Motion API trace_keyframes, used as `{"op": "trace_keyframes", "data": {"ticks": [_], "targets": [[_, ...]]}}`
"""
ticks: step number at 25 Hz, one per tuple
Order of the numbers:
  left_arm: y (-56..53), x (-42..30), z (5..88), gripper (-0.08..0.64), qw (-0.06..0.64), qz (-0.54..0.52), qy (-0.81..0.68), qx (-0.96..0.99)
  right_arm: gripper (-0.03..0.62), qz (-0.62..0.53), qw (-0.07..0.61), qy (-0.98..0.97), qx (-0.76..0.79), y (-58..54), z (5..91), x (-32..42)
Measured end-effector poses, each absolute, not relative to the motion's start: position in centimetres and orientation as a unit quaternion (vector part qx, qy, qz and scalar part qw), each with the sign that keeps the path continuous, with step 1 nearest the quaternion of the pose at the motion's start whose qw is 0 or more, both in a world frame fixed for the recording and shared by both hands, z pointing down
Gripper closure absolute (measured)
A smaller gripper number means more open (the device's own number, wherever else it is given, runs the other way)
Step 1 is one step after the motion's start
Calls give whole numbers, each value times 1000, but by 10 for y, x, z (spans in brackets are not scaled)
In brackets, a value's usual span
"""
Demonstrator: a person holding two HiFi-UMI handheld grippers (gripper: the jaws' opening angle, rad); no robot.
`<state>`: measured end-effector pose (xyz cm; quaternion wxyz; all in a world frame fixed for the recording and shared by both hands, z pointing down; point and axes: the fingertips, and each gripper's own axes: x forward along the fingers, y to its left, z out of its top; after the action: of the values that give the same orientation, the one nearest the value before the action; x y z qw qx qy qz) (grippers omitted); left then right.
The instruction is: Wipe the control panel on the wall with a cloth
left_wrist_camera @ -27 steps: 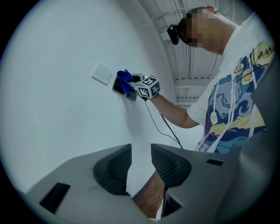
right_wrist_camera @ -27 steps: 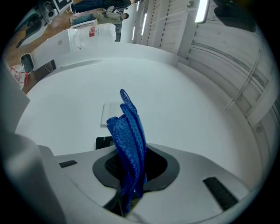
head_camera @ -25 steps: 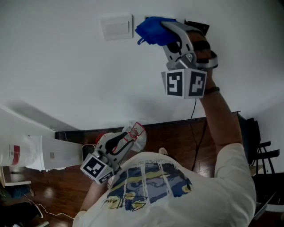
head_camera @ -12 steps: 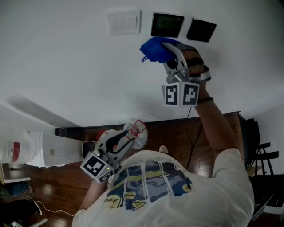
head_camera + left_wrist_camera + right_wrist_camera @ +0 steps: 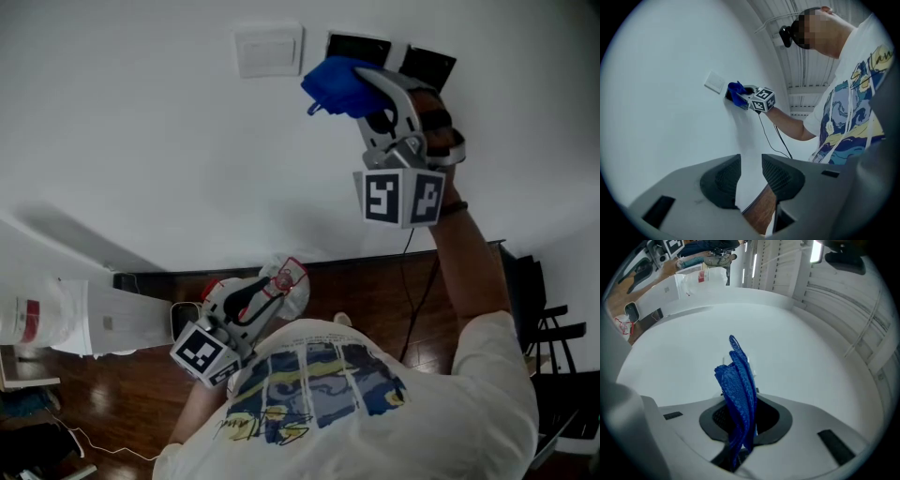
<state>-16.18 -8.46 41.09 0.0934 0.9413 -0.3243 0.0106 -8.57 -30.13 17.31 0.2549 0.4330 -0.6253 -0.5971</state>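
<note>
A blue cloth (image 5: 339,86) is clamped in my right gripper (image 5: 354,86), which is shut on it and pressed to the white wall. The cloth overlaps the lower edge of the left dark control panel (image 5: 357,43); a second dark panel (image 5: 429,66) shows beside it. In the right gripper view the cloth (image 5: 738,385) stands bunched between the jaws. My left gripper (image 5: 274,289) hangs low by the person's chest, slightly open with nothing in it (image 5: 751,176). From there the cloth (image 5: 736,93) shows far off on the wall.
A white switch plate (image 5: 270,49) sits just left of the panels. A black cable (image 5: 411,281) runs down the wall to the wooden floor (image 5: 375,291). A white box (image 5: 94,323) stands at the left, a black chair (image 5: 553,328) at the right.
The right gripper slid the cloth down off the panels, then back up onto the left panel's lower edge. The left gripper has stayed where it was.
</note>
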Motion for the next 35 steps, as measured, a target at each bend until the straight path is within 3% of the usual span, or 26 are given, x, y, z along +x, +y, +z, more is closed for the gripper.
{"op": "trace_keyframes", "data": {"ticks": [8, 27, 35], "targets": [[-81, -161, 410, 445, 93, 8, -325, 941, 503, -612, 249, -602, 448, -315, 142, -86], [-79, -162, 409, 445, 104, -1, -329, 939, 503, -566, 323, -647, 396, -337, 264, -94], [-78, -169, 417, 445, 100, 12, -330, 939, 503, -603, 248, -630, 422, -295, 175, -95]]}}
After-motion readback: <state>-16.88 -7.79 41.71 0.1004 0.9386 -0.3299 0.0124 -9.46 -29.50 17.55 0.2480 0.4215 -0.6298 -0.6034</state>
